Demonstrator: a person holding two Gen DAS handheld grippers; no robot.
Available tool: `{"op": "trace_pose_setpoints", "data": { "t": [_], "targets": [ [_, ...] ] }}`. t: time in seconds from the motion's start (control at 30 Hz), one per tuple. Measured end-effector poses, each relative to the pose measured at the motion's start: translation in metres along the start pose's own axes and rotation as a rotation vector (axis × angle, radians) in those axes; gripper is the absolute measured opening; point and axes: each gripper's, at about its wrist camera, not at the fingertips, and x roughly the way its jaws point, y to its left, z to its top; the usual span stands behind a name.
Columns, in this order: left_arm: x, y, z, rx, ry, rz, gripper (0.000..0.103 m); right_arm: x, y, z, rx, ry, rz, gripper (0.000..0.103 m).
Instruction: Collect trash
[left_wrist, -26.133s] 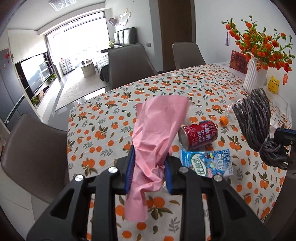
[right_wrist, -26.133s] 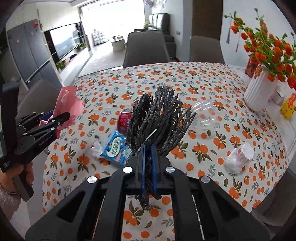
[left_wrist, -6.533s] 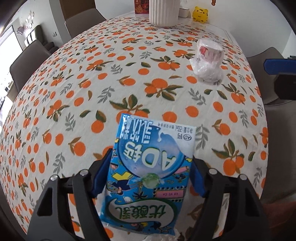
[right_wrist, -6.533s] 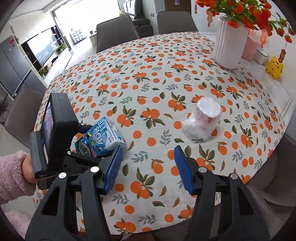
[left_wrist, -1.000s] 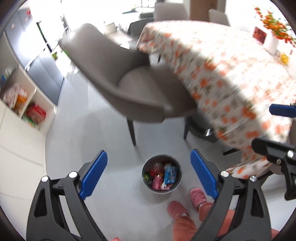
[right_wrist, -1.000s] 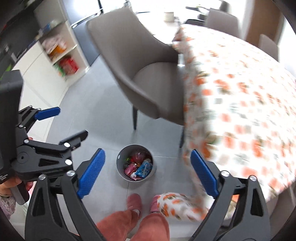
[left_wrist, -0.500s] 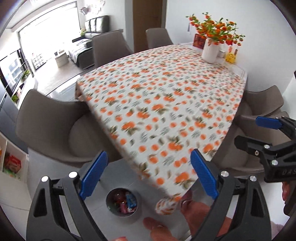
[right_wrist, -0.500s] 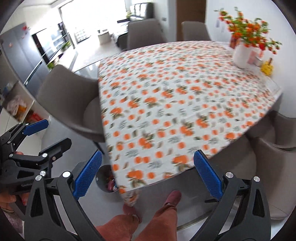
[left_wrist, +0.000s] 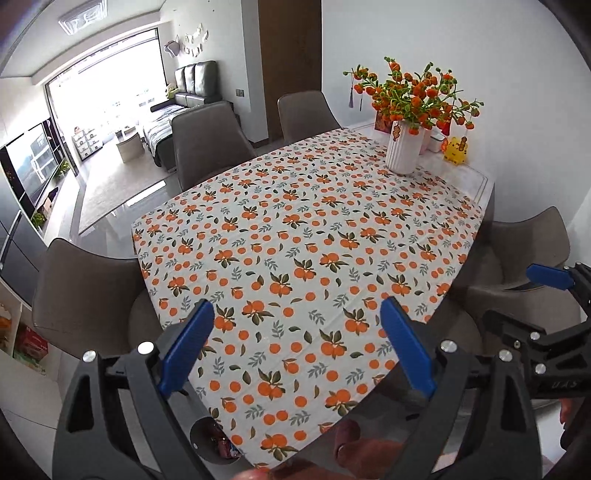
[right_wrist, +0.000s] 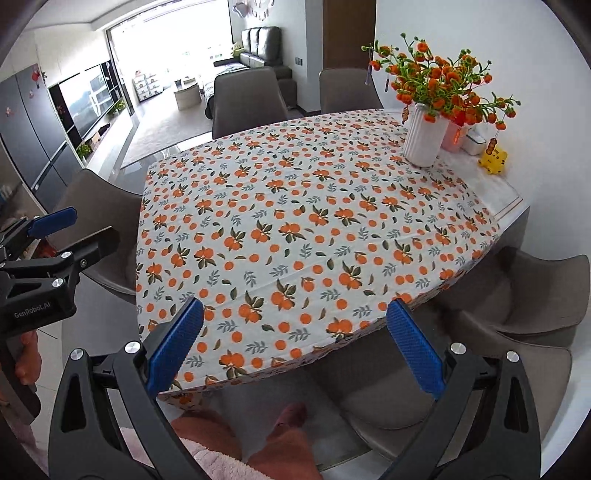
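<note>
Hovering above the near edge of the surface (left_wrist: 369, 206), both tools look down over the orange-print tablecloth (left_wrist: 303, 236). Starting at the left, the left tool (left_wrist: 295, 349) has its blue pads (left_wrist: 186, 347) spread wide with nothing between them; it also shows at the left edge of the right wrist view (right_wrist: 59, 240), held by a hand that is mostly out of frame. Low in the left wrist view, between that tool's left arm and the hanging corner of the cloth, the round grey bin (left_wrist: 212, 441) sits on the floor, and the collected trash (left_wrist: 223, 445), a red can and some coloured wrappers, lies inside it, partly hidden by the cloth. A grey chair (left_wrist: 85, 295) stands at the left side of the surface. Moving right, the right tool (right_wrist: 295, 345) is also spread wide and holds nothing; its blue tip appears at the right edge of the left wrist view (left_wrist: 546, 295). Below it, the person's pink slippers (right_wrist: 291, 415) stand on the floor. At the far right corner of the surface, a white ribbed vase (left_wrist: 404, 151) of orange flowers stands upright, with a small yellow figure (left_wrist: 456, 149) just beside it.
</note>
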Motion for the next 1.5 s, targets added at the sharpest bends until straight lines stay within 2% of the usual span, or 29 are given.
{"op": "trace_pose_setpoints", "data": {
  "t": [0.2,0.37,0.57,0.73,0.9,1.1,1.5],
  "targets": [
    [0.004,-0.014,0.015,0.018,0.033,0.029,0.091,0.0,-0.028,0.013,0.017,0.023,-0.005,0.096],
    [0.007,-0.015,0.026,0.037,0.046,0.017,0.091,-0.002,-0.034,0.02,0.034,0.016,-0.016,0.096],
    [0.011,-0.012,0.032,0.051,0.071,-0.008,0.091,-0.005,-0.031,0.027,0.048,0.013,-0.029,0.096],
    [0.013,-0.014,0.034,0.09,0.072,0.003,0.091,-0.005,-0.029,0.029,0.055,0.014,-0.034,0.096],
    [0.013,-0.01,0.034,0.085,0.09,-0.052,0.091,-0.005,-0.027,0.03,0.05,0.011,-0.04,0.096],
    [0.01,-0.004,0.034,0.081,0.08,-0.075,0.091,-0.009,-0.02,0.032,0.038,0.005,-0.049,0.096],
    [0.003,0.001,0.038,0.084,0.066,-0.061,0.091,-0.012,-0.014,0.034,0.031,0.0,-0.052,0.096]
  ]
}}
